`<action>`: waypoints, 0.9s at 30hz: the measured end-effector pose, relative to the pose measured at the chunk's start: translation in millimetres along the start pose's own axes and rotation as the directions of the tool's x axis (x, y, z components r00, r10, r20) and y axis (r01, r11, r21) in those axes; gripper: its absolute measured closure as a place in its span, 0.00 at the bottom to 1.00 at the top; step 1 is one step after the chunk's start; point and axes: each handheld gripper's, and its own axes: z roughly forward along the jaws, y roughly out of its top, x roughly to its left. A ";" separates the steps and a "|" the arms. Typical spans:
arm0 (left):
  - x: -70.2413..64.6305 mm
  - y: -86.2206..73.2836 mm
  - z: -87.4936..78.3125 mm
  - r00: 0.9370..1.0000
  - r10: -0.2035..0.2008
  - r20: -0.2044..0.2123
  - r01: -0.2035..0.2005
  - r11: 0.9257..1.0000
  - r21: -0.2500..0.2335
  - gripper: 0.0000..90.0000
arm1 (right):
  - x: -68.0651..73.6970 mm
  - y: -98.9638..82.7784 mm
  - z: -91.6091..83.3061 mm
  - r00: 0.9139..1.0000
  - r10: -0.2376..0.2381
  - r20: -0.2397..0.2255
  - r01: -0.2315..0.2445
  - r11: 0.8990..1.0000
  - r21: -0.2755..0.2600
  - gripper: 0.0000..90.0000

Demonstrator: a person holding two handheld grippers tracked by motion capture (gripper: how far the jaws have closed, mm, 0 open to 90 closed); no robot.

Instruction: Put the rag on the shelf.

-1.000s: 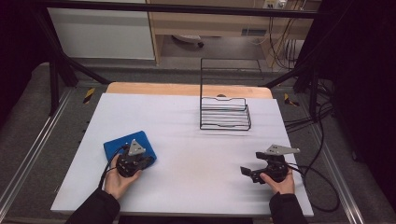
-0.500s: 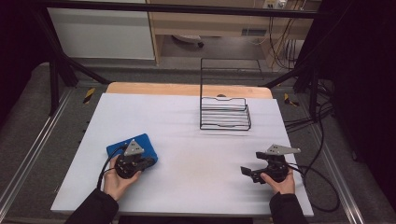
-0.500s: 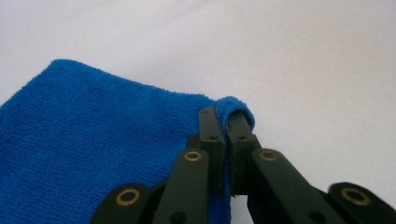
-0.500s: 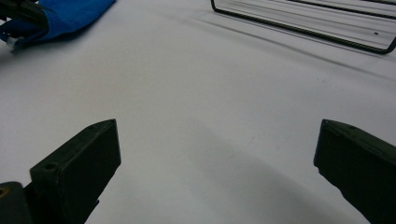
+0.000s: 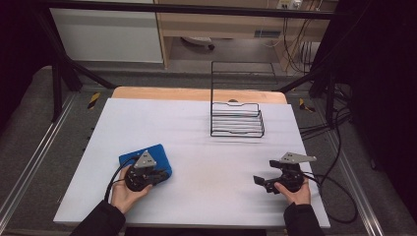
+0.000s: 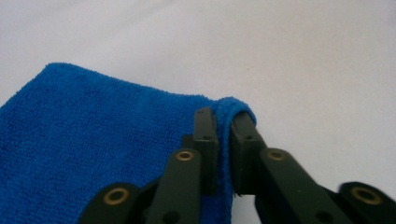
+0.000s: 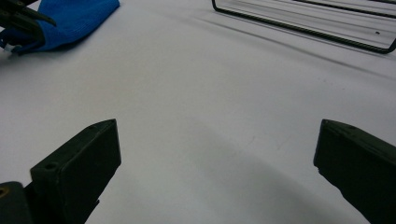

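Left gripper (image 6: pixel 223 122) pinching corner fold of blue cloth (image 6: pixel 93 140); jaws just been opening a little, cloth edge staying between them, pads looking still touching. Right gripper (image 7: pixel 217 154) resting wide, holding nothing, well apart from cloth. Cloth lying flat on white table (image 5: pixel 206 147), front left. Judging: cloth not yet lifted toward wire rack (image 5: pixel 236 120). Count: one cloth, one rack, two grippers.

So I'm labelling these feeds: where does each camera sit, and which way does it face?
High view: above the person's side, looking forward and down on the table; forearms, left gripper, right gripper.
Left gripper view: rides the left gripper, whose jaws have just been opening, a blue cloth fold between them.
Right gripper view: along open jaws, low across the table.
All share the cloth; high and right share the wire rack.
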 end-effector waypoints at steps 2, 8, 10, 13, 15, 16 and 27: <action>-0.4 0.1 -1.1 1.000 -0.001 -0.009 0.001 1.000 0.000 0.76 | 0.5 0.4 -0.3 1.000 0.003 0.000 -0.003 1.000 -0.001 0.01; 11.2 -4.0 -28.6 0.997 -0.073 -0.026 0.071 0.996 -0.049 0.49 | 15.8 11.6 7.6 1.000 -0.010 -0.021 0.009 0.999 -0.041 0.03; 19.2 -7.8 -38.0 0.994 -0.095 -0.052 0.091 0.993 -0.071 0.42 | 25.9 20.5 15.1 0.999 -0.024 -0.024 0.023 0.999 -0.045 0.04; 31.5 -15.4 -49.8 0.985 -0.153 -0.085 0.147 0.986 -0.072 0.33 | 45.8 36.1 31.7 0.998 -0.044 -0.033 0.043 0.999 -0.029 0.04; 34.5 -19.2 -53.5 0.980 -0.168 -0.103 0.161 0.985 -0.069 0.33 | 53.1 41.1 38.6 0.998 -0.052 -0.036 0.052 0.998 -0.020 0.04; 39.9 -26.8 -59.2 0.973 -0.192 -0.131 0.186 0.981 -0.053 0.35 | 68.1 49.8 53.6 0.996 -0.072 -0.047 0.072 0.997 0.000 0.05; 50.6 -46.9 -63.9 0.948 -0.268 -0.172 0.276 0.961 0.025 0.66 | 131.5 80.5 133.6 0.981 -0.125 -0.147 0.138 0.987 0.079 0.22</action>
